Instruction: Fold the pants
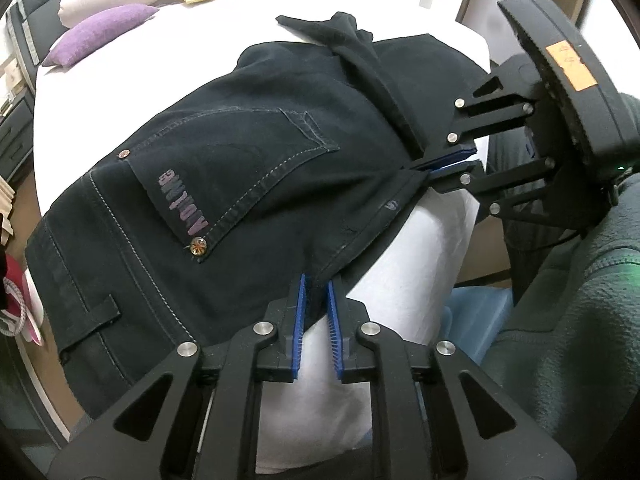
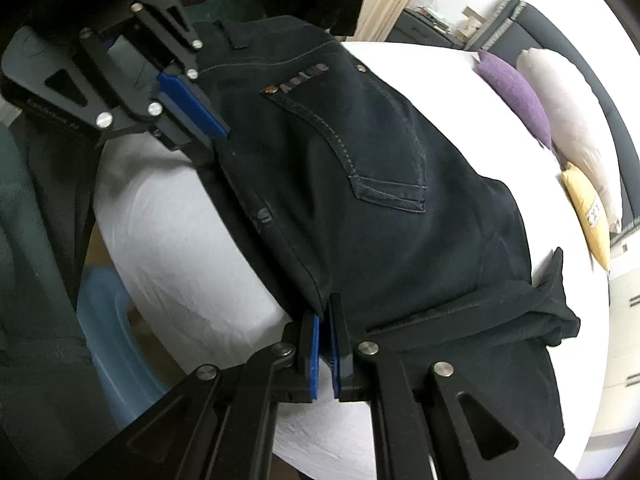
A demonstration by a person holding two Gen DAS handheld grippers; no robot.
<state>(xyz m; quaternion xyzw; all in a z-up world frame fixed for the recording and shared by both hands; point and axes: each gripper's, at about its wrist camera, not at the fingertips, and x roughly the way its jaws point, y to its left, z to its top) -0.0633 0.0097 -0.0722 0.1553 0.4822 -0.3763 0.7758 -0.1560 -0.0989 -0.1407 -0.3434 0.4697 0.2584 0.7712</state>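
Pants [image 1: 248, 168] lie across the near corner of the white bed [image 1: 420, 264], dark denim with the seat up, so the back pocket [image 1: 240, 184] and its stitched lettering face you. The waistband hangs off the left side of the mattress in the left wrist view, while the legs run off to the far right, where a loose dark end [image 1: 340, 28] sits bunched on the sheet. Cushions [image 1: 100, 36] rest well apart at the far head of the bed, out of the way of any fold.

You hold the near edge of the cloth at two spots, which looks like a grip chosen to carry that whole edge over in one even motion. Your left gripper [image 1: 318, 292] has its blue pads pressed on the hem close to the pocket's rivet [image 1: 199, 246], pinching denim between them. Your right gripper [image 2: 323, 320] does the same further along that seam, jaws nearly closed with fabric caught at the tips. With both pinches level, the edge should stay straight; uneven lifting could wrinkle the seat.
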